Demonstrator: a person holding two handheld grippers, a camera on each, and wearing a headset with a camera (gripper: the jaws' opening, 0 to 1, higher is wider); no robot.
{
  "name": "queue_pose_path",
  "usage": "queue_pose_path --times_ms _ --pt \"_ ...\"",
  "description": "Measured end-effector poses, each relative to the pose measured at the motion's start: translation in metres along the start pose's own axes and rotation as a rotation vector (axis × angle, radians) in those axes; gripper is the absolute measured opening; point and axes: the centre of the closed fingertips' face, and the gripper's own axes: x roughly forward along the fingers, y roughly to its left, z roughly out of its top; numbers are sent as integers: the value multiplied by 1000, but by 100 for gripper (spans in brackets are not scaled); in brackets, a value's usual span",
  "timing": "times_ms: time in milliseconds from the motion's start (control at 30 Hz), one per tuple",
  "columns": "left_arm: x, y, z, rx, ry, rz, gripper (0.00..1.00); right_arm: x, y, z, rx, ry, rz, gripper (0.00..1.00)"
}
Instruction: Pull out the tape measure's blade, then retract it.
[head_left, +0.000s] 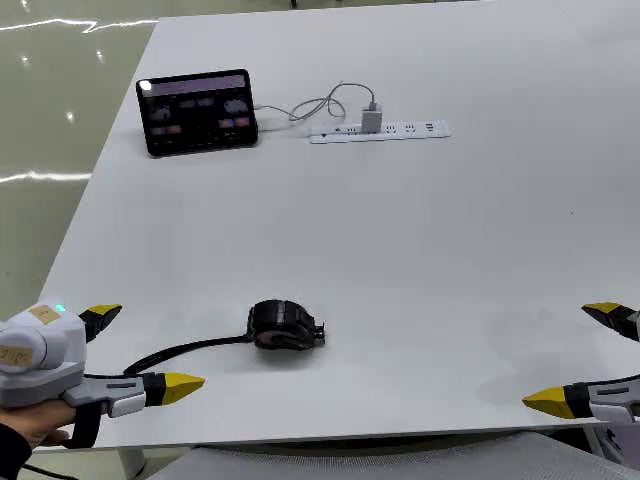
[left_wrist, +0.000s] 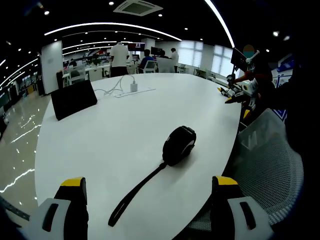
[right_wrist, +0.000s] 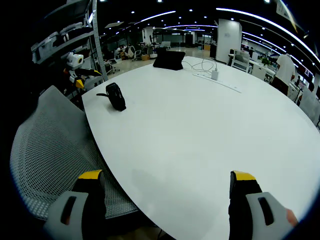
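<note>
tape measure (head_left: 284, 326): lies on table (head_left: 420, 240), near front edge, left of middle, black strap (head_left: 190, 350) trailing toward table's front-left corner | left gripper (head_left: 152, 347): jaws wide apart, empty, over table's front-left corner, near strap's end | right gripper (head_left: 565, 356): jaws wide apart, empty, at table's front-right edge | tablet (head_left: 196, 111), power strip (head_left: 380, 131): table's far-left part

White table (head_left: 420, 260): tape measure (head_left: 283, 326), tablet (head_left: 197, 111), power strip (head_left: 380, 131)
</note>
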Motion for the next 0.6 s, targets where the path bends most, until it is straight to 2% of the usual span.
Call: queue_pose_path --times_ms 233,433,600 --pt "1 -4 3 6 -5 -14 100 -2 1 3 2 -6 -3 100" --pt "2 -8 3 2 -8 -20 100 -3 0 -1 0 2 -12 100" --pt "2 -7 5 9 -8 -26 100 -9 -3 0 -9 -1 -32 100"
